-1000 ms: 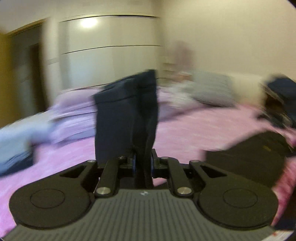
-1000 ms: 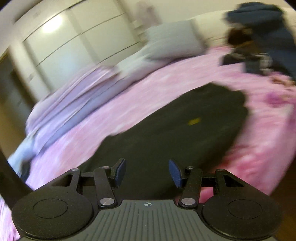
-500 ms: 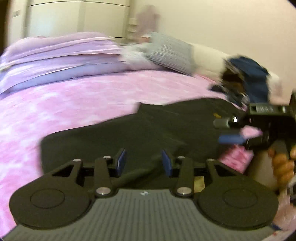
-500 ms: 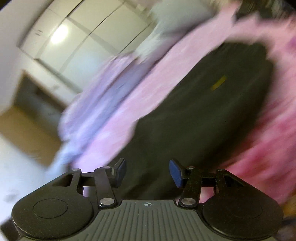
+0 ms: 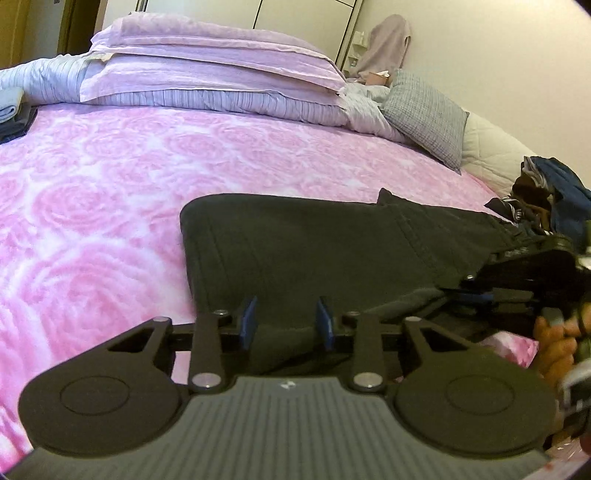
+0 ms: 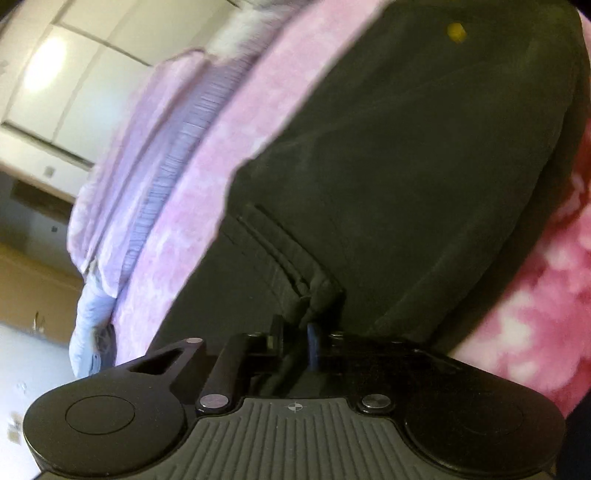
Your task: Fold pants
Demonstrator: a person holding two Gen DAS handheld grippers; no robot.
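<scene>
Black pants (image 5: 314, 251) lie folded flat on the pink rose-patterned bedspread (image 5: 92, 221). My left gripper (image 5: 287, 325) is open at their near edge, and the cloth runs between its blue pads (image 5: 247, 325). To the right in the left wrist view, a hand (image 5: 554, 347) holds my right gripper (image 5: 465, 293) at the right side of the pants. In the right wrist view, the right gripper (image 6: 295, 339) is shut on a seamed fold of the pants (image 6: 406, 166). A small yellow tag (image 6: 456, 31) shows at their far end.
Stacked lilac pillows (image 5: 214, 59) and a grey checked pillow (image 5: 424, 114) line the far side of the bed. A heap of dark clothes (image 5: 546, 192) sits at the right. Folded blue clothes (image 5: 11, 107) lie at the far left. White wardrobe doors (image 6: 55, 74) stand behind.
A second ago my left gripper held a pants leg up; it has let go and now sits open low at the near edge. My right gripper, open before, has shut on the pants.
</scene>
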